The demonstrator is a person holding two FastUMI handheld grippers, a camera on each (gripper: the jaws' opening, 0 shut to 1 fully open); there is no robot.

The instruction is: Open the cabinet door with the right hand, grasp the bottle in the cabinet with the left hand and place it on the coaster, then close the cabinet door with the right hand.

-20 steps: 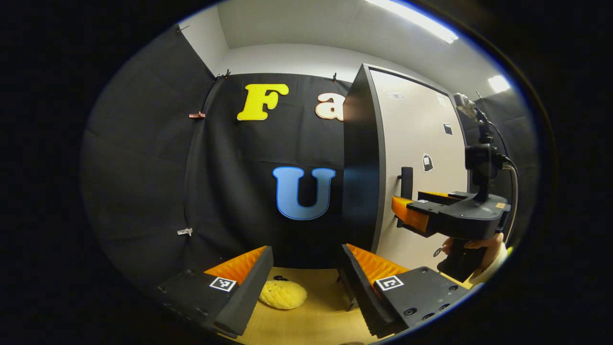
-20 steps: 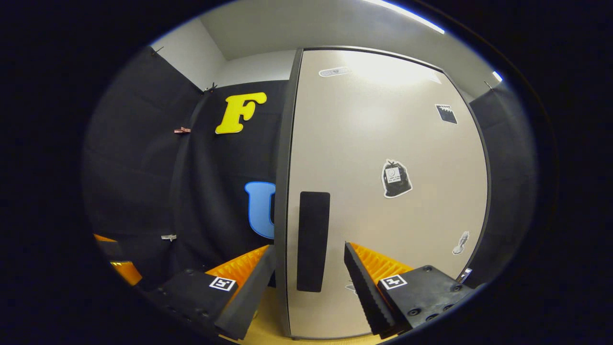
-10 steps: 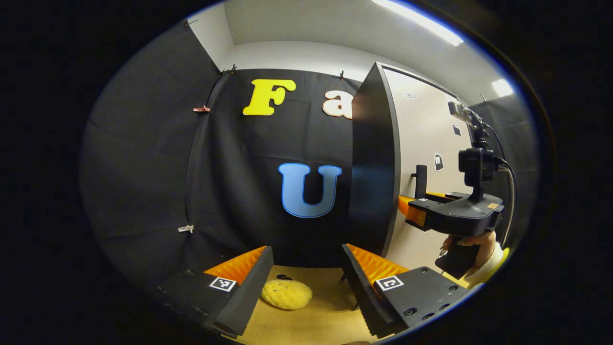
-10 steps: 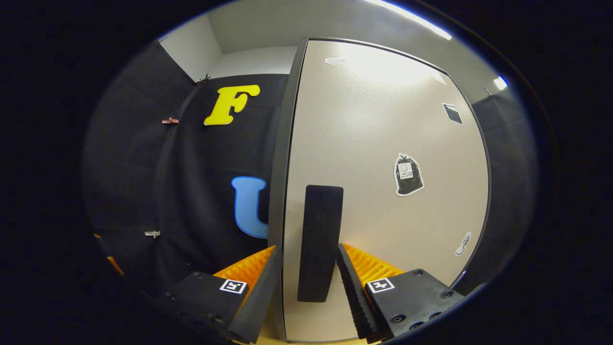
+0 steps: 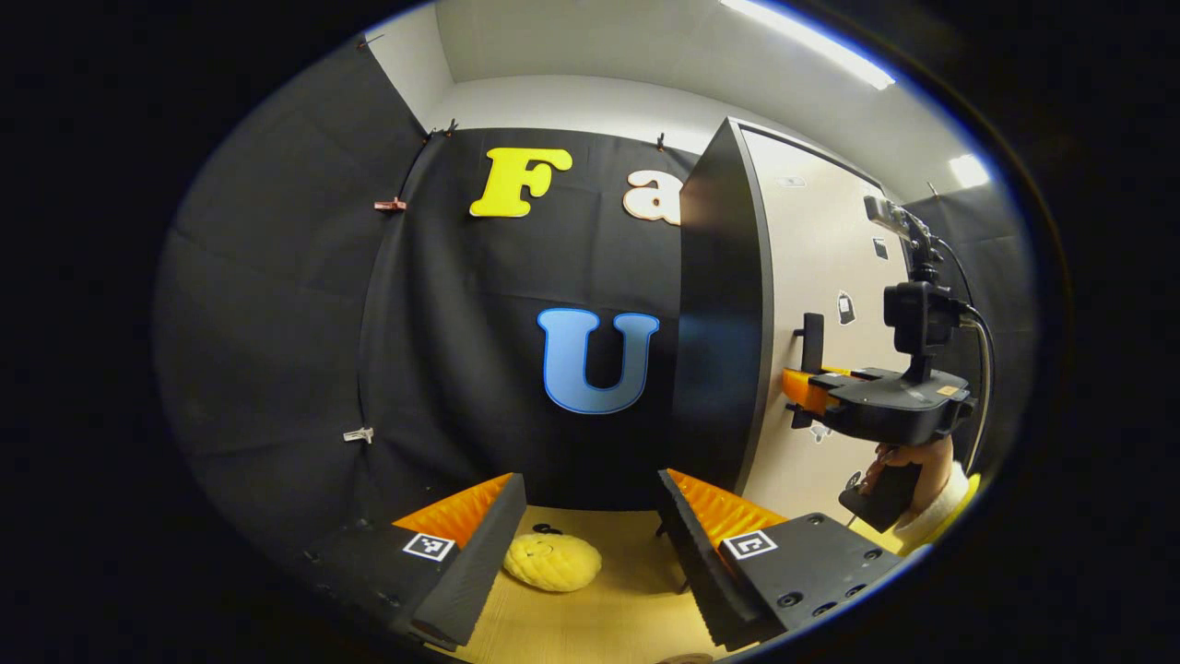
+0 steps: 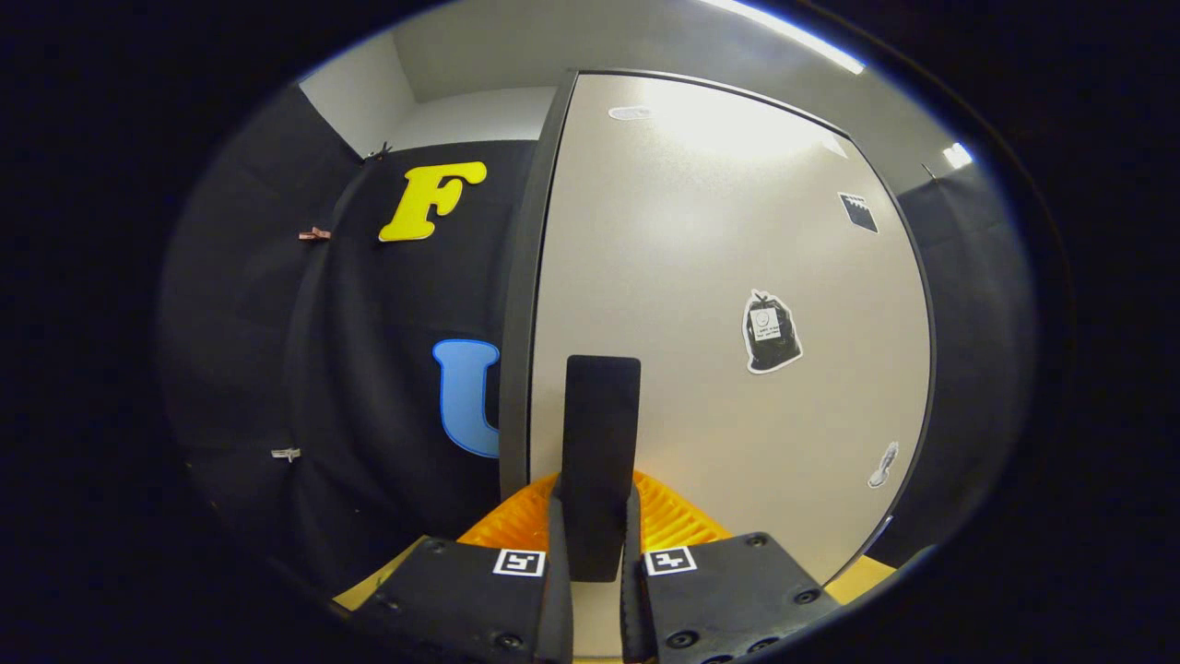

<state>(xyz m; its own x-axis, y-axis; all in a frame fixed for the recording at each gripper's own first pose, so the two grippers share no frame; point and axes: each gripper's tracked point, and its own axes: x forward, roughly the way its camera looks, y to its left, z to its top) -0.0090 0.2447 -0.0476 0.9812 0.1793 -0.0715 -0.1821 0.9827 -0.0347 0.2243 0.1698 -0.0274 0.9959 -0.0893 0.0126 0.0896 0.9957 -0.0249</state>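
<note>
My right gripper [image 6: 595, 553] is pinched on the upright door handle [image 6: 600, 461], long axis vertical, at the cabinet door [image 6: 719, 304] left edge. Left gripper [image 5: 590, 544] spread, idle, above the table [image 5: 608, 618]. Bottle unseen; door is shut

One cabinet [image 5: 728, 314], one door handle [image 6: 599, 461], one yellow coaster [image 5: 551, 561], perhaps four stickers [image 6: 771, 330]

The door [image 6: 728, 277] has a smooth, satin face that catches the lamp's glare; its handle [image 6: 599, 461] looks matt. The bench [image 5: 599, 618] shows pale wood grain. The coaster [image 5: 551, 562] looks knitted and bumpy. The wall cloth [image 5: 277, 323] is matt.
</note>
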